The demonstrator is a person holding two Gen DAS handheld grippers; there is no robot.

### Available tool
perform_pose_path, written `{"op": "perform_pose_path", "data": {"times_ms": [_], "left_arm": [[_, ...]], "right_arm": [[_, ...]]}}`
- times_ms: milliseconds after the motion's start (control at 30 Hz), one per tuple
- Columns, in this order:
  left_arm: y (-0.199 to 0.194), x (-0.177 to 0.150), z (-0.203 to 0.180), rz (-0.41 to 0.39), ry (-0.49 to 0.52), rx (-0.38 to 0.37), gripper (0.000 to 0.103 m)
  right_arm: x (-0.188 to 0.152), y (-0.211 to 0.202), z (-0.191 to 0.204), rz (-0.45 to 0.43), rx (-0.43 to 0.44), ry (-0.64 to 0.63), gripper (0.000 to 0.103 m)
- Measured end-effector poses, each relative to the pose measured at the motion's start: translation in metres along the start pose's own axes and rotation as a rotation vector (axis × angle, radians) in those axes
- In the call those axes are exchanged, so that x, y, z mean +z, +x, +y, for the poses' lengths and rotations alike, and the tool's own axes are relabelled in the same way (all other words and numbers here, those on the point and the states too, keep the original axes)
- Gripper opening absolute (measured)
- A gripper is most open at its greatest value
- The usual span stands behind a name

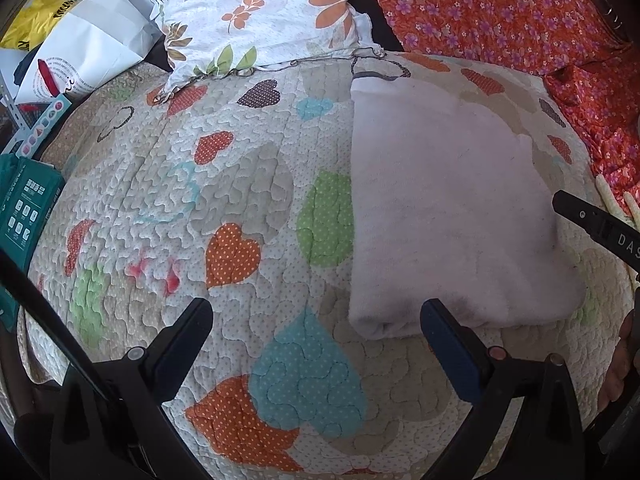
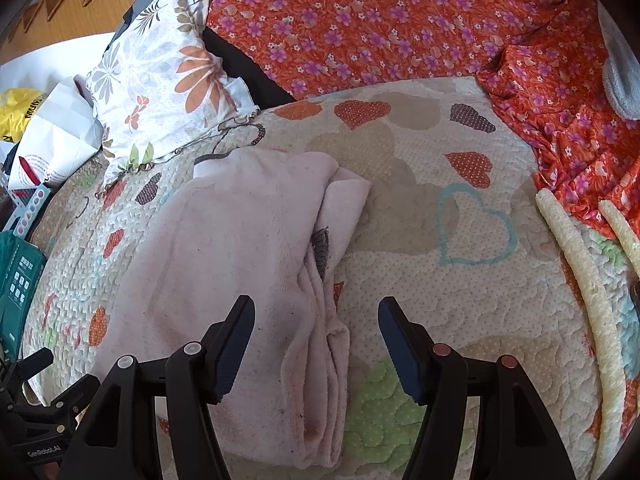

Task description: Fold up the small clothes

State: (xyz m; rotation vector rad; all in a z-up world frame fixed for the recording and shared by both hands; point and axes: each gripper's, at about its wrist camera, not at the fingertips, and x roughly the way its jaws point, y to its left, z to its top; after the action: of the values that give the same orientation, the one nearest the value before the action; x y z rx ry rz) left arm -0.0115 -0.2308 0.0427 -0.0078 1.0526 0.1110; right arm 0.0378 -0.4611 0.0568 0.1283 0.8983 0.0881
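A pale pink garment (image 1: pixel 448 208) lies folded into a thick stack on the heart-patterned quilt (image 1: pixel 240 184). In the left wrist view it sits right of centre, and my left gripper (image 1: pixel 316 308) hangs open over bare quilt, its right finger just at the garment's near corner. In the right wrist view the garment (image 2: pixel 240 240) fills the lower left. Its layered folded edge runs down between the wide-apart fingers of my right gripper (image 2: pixel 316 304), which is open and presses on nothing. One finger of the right gripper (image 1: pixel 592 216) pokes in at the garment's right side.
A floral pillow (image 2: pixel 160 76) lies at the quilt's far left, with orange flowered cloth (image 2: pixel 400 20) behind and to the right. White and yellow bags (image 1: pixel 80 40) and a teal box (image 1: pixel 24 204) crowd the left edge. Cream corded trim (image 2: pixel 576 280) curves along the right. A hand (image 1: pixel 616 360) shows at the right border.
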Motion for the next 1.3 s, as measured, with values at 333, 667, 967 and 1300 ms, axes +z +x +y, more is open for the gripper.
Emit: {"op": "perform_pose_path", "data": {"times_ms": [333,667,967,1300], "left_arm": [[0.016,-0.006,-0.002,0.02,0.023,0.001,0.103],[0.055,-0.036,0.006,0.147,-0.05,-0.067,0.103],[0.055,-0.039,0.004,0.142,-0.057,-0.068,0.103],[0.049,-0.036,0.007,0.144,-0.057,-0.125,0.086]], "right_arm": [[0.002,0.006,-0.005,0.011,-0.013,0.016,0.07],[0.0,0.016,-0.003,0.037,-0.027,0.009,0.07],[0.0,0.02,0.004,0.039,-0.029,-0.012,0.07],[0.0,0.018,0.003,0.027,-0.021,0.0,0.07]]}}
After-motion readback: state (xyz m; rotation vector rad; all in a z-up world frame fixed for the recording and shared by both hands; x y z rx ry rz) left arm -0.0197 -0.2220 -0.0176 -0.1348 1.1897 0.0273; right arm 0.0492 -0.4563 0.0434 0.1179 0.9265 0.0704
